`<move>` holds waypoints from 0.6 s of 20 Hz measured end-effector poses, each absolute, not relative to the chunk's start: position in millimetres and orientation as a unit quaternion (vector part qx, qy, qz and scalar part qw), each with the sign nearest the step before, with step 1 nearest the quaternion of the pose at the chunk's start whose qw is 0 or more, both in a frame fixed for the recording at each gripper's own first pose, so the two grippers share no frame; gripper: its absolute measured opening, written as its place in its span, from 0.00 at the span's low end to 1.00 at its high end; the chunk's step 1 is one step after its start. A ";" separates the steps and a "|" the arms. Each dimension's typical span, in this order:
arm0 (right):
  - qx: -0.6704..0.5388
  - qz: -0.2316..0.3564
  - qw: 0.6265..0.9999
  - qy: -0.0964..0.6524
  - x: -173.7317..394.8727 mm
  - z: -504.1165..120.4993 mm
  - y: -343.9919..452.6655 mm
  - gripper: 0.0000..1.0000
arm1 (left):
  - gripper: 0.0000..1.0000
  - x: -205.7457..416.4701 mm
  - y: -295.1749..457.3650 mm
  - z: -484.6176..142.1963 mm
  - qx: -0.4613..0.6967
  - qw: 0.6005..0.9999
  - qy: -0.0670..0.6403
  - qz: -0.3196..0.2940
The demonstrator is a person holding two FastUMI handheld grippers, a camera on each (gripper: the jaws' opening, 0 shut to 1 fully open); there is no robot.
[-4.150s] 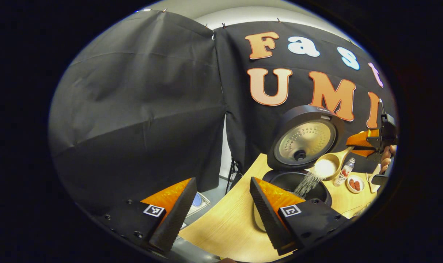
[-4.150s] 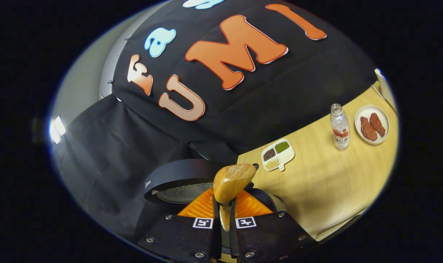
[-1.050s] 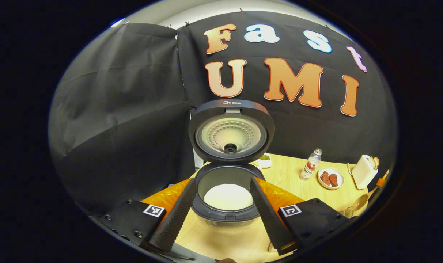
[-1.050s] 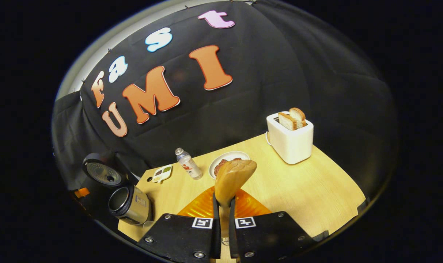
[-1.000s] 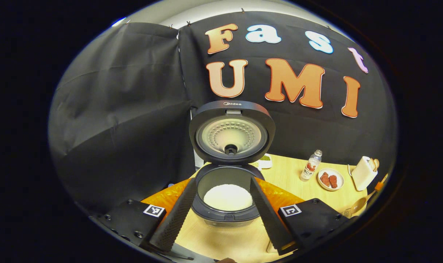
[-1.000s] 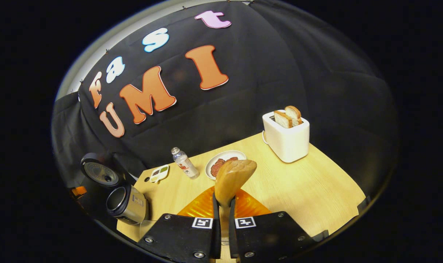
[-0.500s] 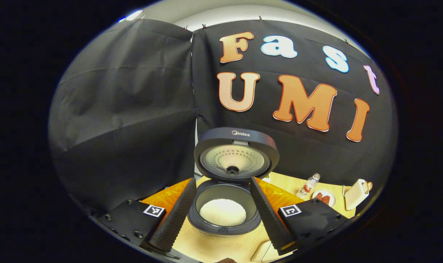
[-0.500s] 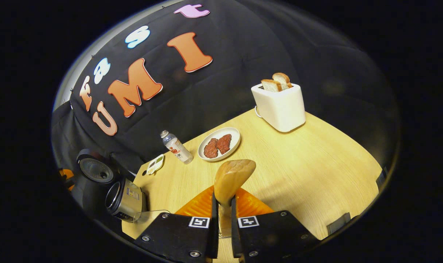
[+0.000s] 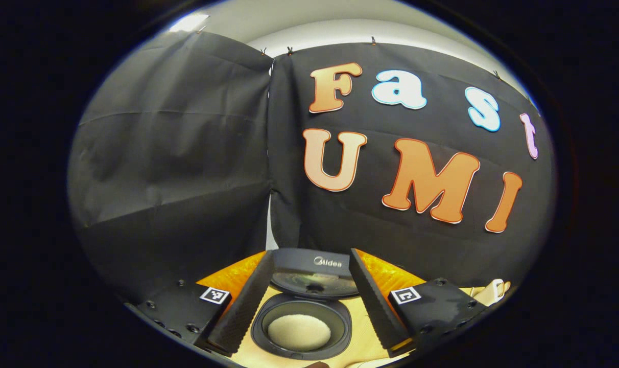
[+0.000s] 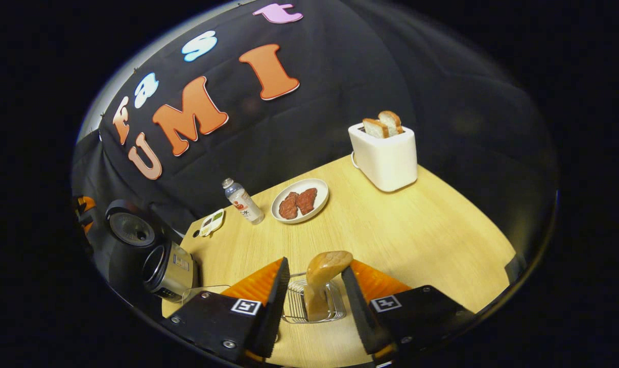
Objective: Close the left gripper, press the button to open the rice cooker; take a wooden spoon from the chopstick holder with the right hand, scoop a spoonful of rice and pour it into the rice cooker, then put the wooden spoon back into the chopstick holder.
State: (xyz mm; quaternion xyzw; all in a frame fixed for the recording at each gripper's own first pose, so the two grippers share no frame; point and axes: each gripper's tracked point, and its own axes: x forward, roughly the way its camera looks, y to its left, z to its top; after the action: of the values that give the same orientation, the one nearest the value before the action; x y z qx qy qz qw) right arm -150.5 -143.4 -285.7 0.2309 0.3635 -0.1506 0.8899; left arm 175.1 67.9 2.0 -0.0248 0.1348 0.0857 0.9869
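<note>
With the wooden spoon (image 10: 322, 278) standing in the chopstick holder (image 10: 313, 301) at the table's (image 10: 417, 230) near edge, right gripper (image 10: 312, 301) fingers apart: last step. Next: withdraw clear. Left gripper (image 9: 304, 301) fingers apart over rice cooker (image 9: 302, 327).

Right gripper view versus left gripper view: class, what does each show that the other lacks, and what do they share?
Right gripper view: the wooden spoon standing in the wire chopstick holder between the fingers of the open right gripper, plus a bottle and a plate of meat. Left gripper view: white rice in the pot, framed by the open left gripper. Shared: the rice cooker, lid up, and the table.
</note>
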 end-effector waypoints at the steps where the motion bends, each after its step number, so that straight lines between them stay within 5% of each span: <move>1: 0.220 -0.153 0.897 0.353 -149.5 -272.3 -149.6 0.70 | 0.98 190.2 63.3 5.1 -0.018 0.987 0.134 0.081; 2: 0.211 -0.154 0.903 0.342 -148.6 -258.7 -154.8 0.82 | 0.98 206.0 57.2 5.5 -0.010 0.988 0.137 0.072; 4: 0.201 -0.159 0.911 0.323 -148.0 -235.0 -164.8 0.91 | 0.99 231.4 56.7 -1.4 0.009 0.986 0.140 0.085; 12: 0.206 -0.206 0.909 0.298 -174.8 -204.3 -193.3 0.93 | 1.00 264.9 67.6 -83.2 0.062 0.958 0.260 0.107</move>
State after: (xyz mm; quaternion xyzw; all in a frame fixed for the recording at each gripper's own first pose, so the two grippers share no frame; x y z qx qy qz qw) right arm -174.8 -193.3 -204.3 0.2061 0.2975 -0.2057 0.9092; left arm 264.9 67.6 -83.2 0.0617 0.2599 0.1072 0.9577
